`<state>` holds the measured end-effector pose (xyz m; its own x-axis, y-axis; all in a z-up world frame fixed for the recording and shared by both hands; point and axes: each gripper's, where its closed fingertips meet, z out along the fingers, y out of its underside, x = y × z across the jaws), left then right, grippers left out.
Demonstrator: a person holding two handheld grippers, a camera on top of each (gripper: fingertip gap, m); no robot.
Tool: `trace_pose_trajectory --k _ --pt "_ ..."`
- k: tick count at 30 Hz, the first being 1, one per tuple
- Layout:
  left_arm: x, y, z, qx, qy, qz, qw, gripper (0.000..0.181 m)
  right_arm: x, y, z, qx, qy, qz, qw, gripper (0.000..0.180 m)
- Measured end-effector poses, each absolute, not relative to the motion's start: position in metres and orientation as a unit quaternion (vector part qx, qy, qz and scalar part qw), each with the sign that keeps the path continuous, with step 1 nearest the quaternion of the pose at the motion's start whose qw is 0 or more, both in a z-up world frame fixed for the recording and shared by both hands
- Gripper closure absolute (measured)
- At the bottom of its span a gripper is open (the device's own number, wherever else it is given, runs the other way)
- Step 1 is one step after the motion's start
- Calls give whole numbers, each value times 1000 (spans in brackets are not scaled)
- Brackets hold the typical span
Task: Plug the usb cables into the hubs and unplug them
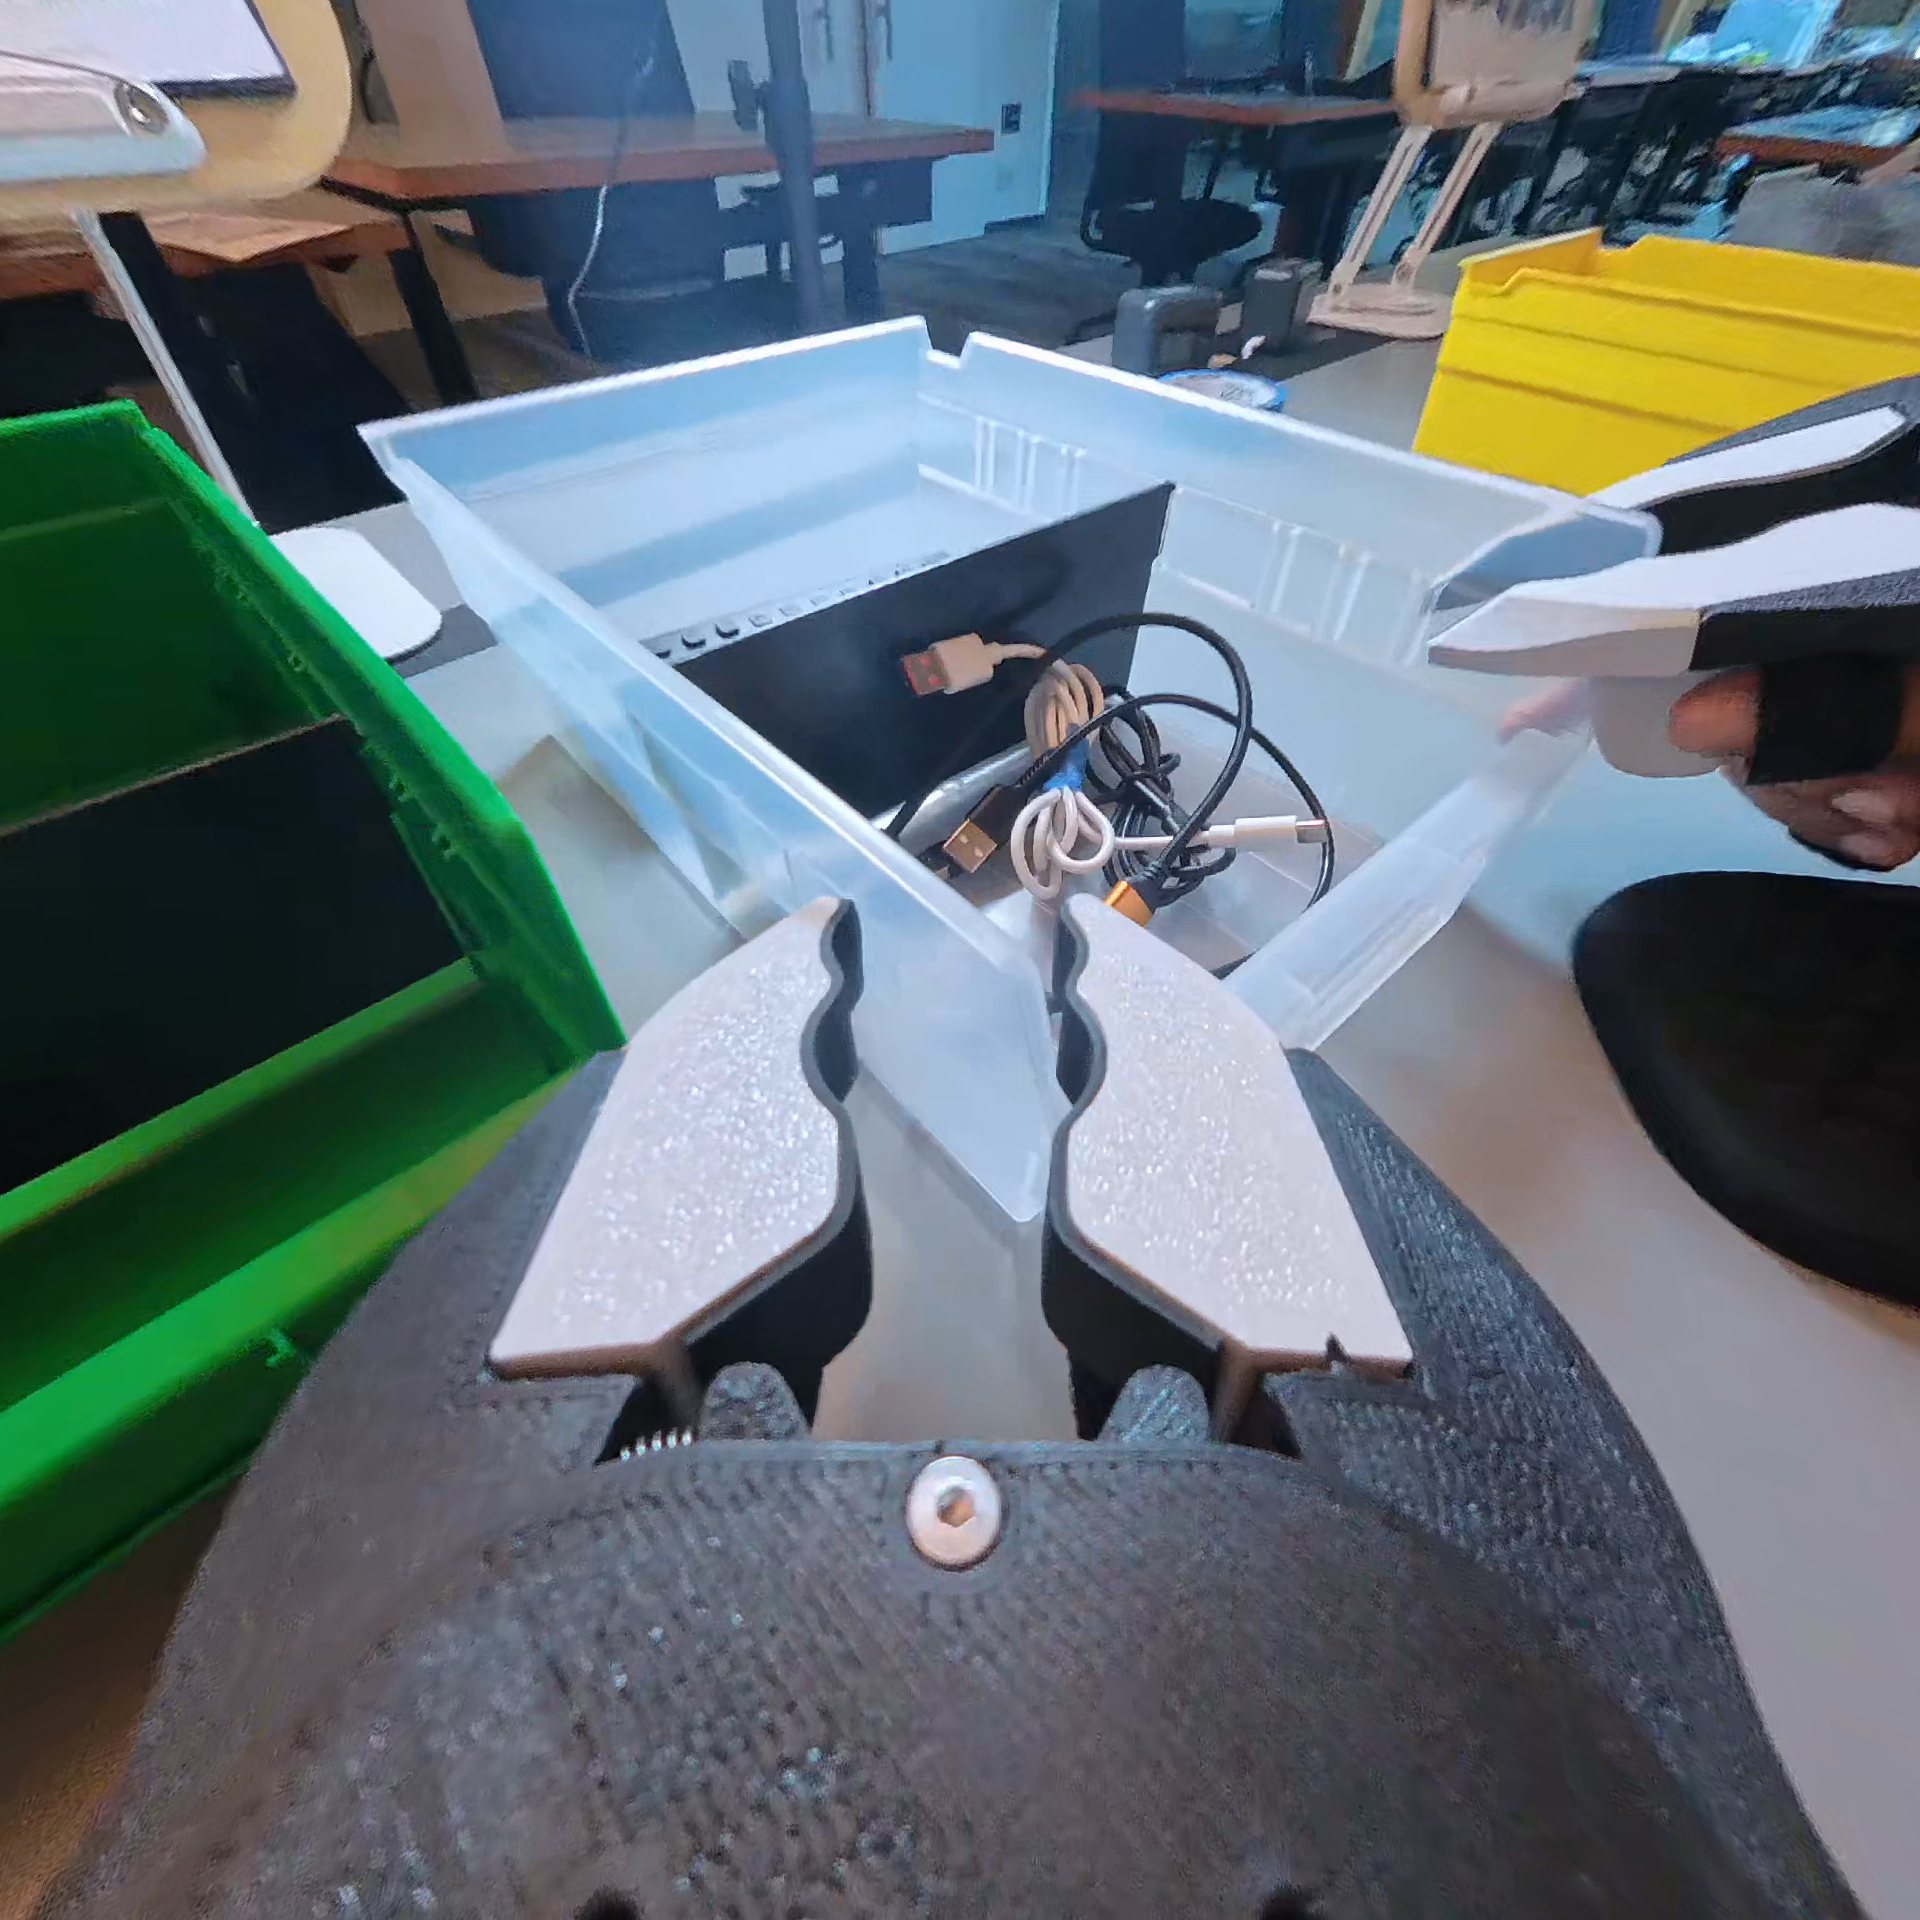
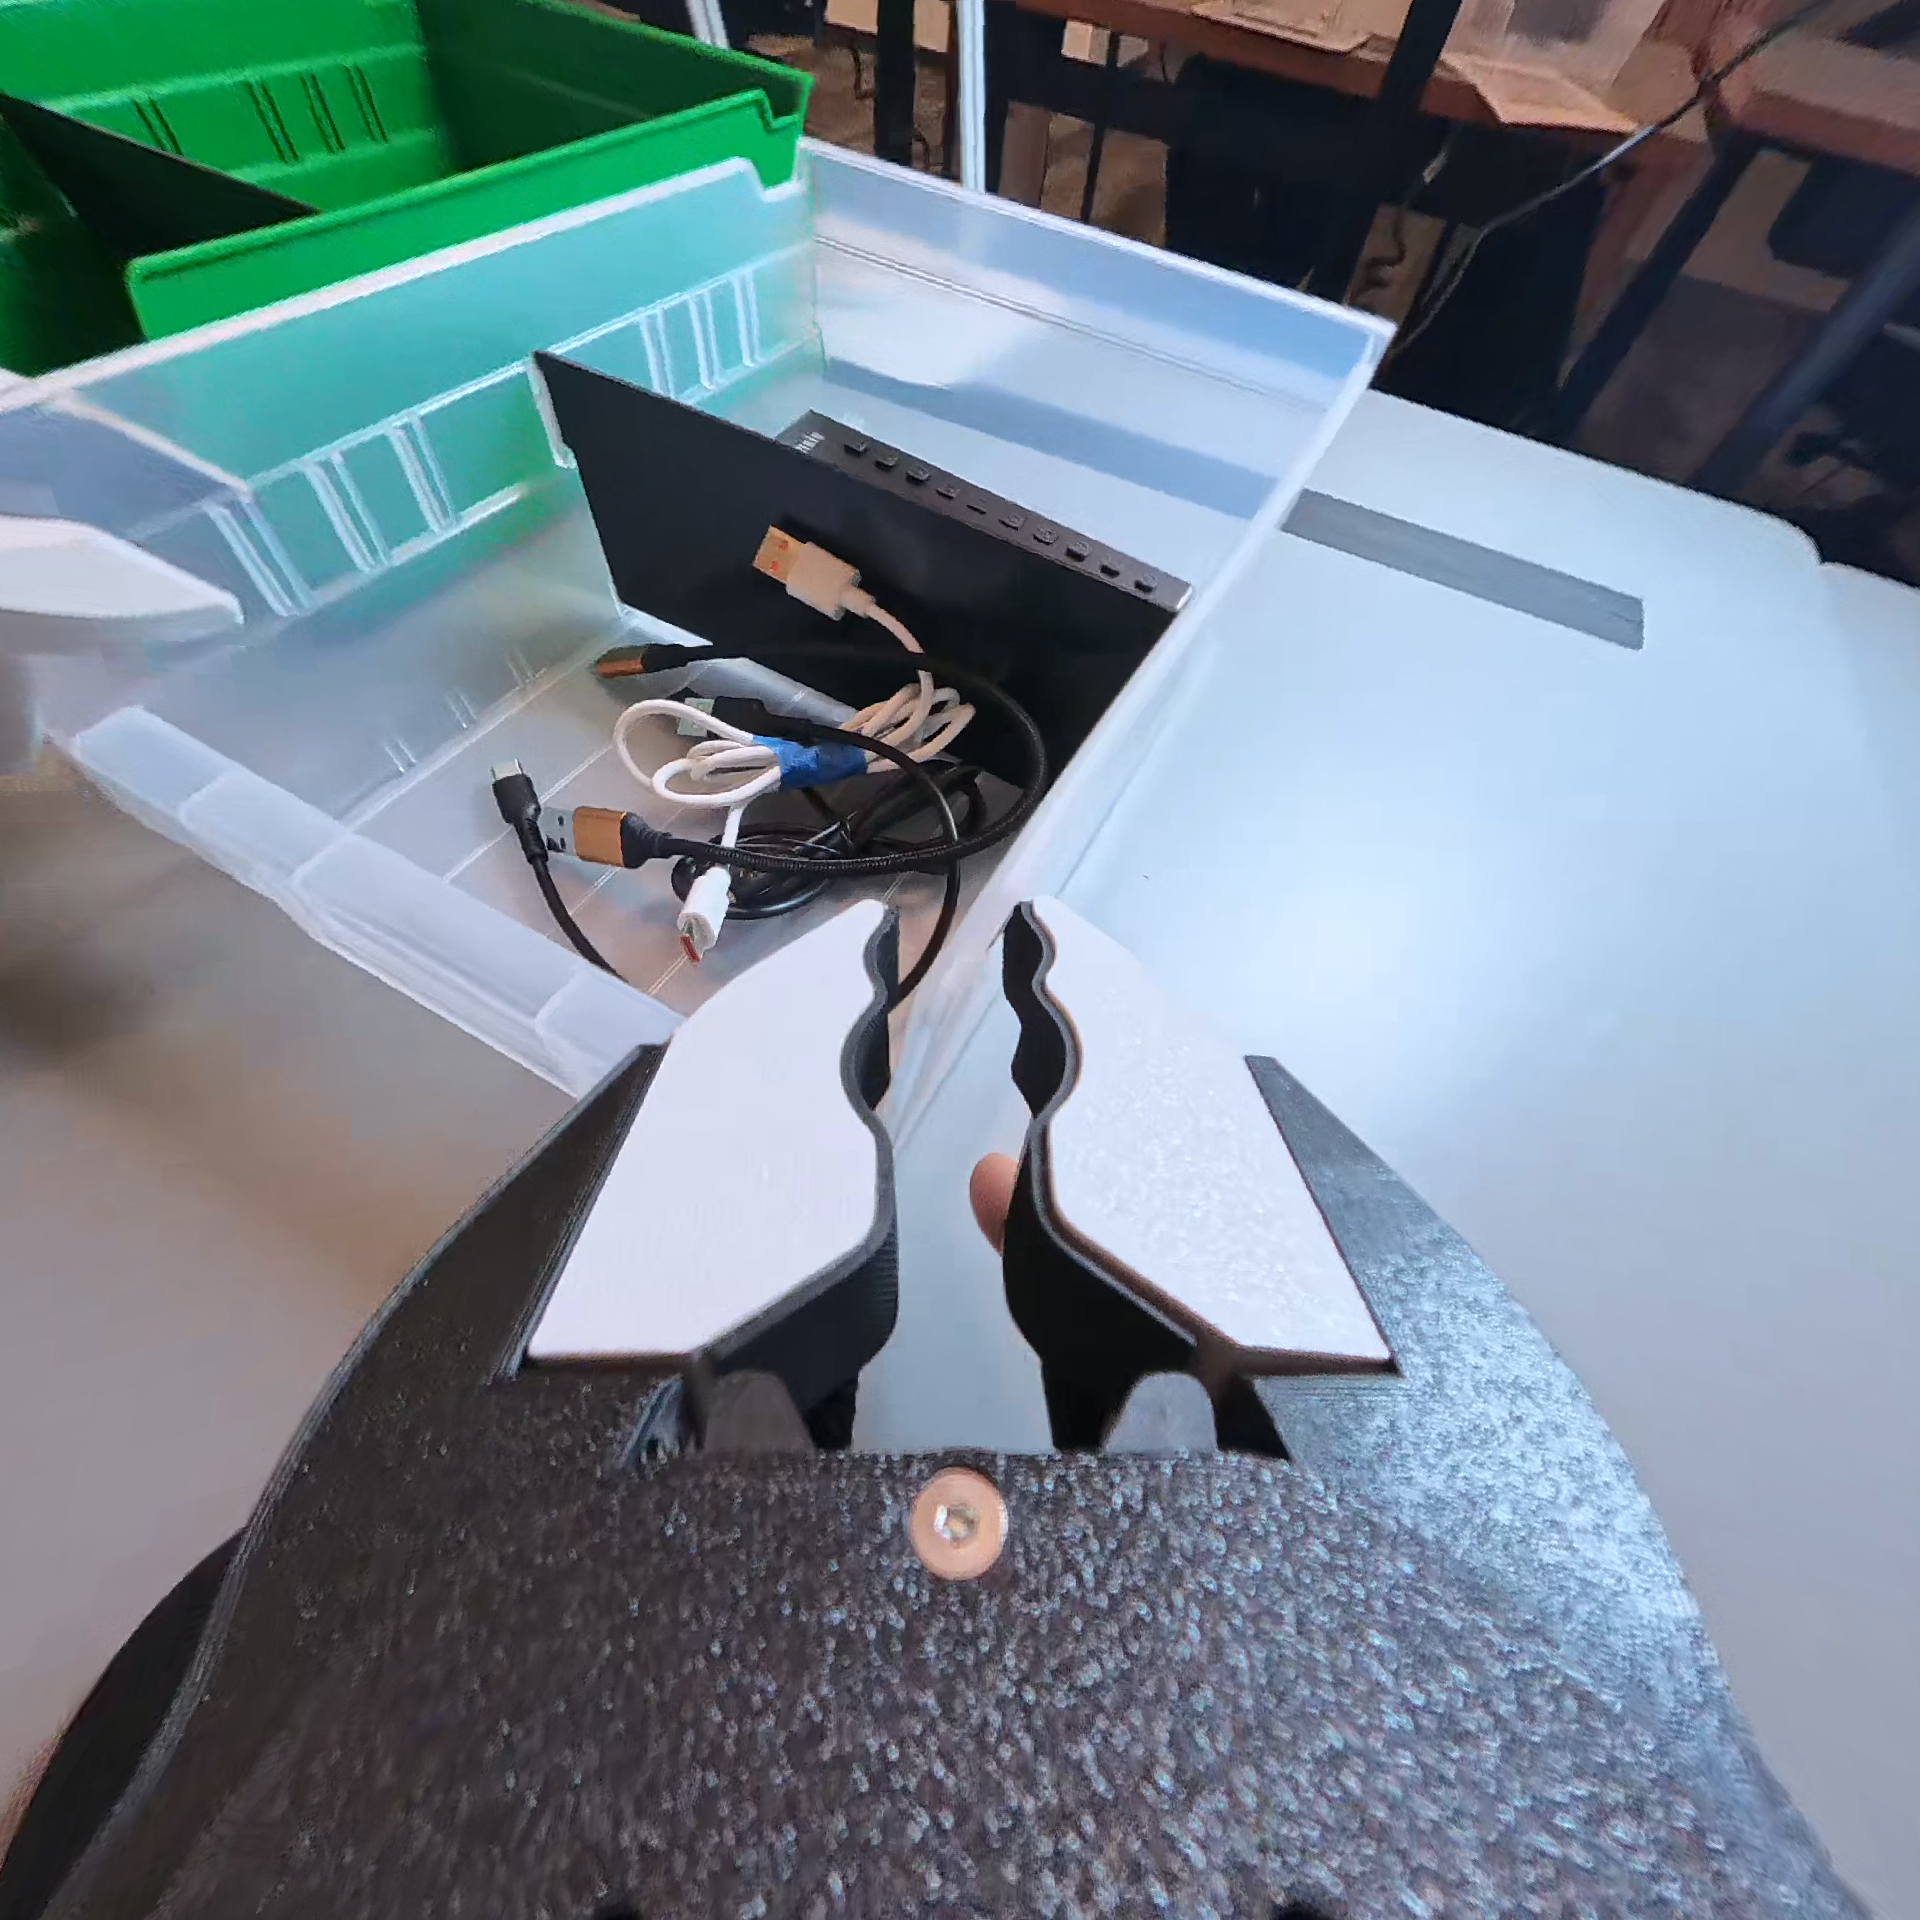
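no legible text, brand, nr or sign in either view. the black hub (image 2: 997, 520) behind the divider has a small white printed mark at its top-left end, too blurred to make out. a roll w/ a blue rim (image 1: 1231, 390) beyond the clear bin's far wall carries some print, also too small & blurred to tell.
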<state>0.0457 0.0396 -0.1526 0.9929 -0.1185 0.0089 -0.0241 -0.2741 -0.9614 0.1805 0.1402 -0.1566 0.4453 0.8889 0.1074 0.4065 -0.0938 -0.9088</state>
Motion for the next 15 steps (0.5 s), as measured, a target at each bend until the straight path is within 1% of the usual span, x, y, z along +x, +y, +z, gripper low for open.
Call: trace_pose_trajectory --k 5,9,12,15 --pt "56 7 -125 -768 51 -72 635 147 197 99 -135 -673 -450 241 536 160" --pt "59 -32 -79 -734 71 -37 674 150 205 58 -94 -637 -431 261 584 160" --pt "36 -69 -39 -716 64 21 695 157 187 23 -58 -590 -454 281 605 158" --pt "2 -110 -11 -712 43 61 698 157 147 -7 -33 -556 -471 319 606 158"
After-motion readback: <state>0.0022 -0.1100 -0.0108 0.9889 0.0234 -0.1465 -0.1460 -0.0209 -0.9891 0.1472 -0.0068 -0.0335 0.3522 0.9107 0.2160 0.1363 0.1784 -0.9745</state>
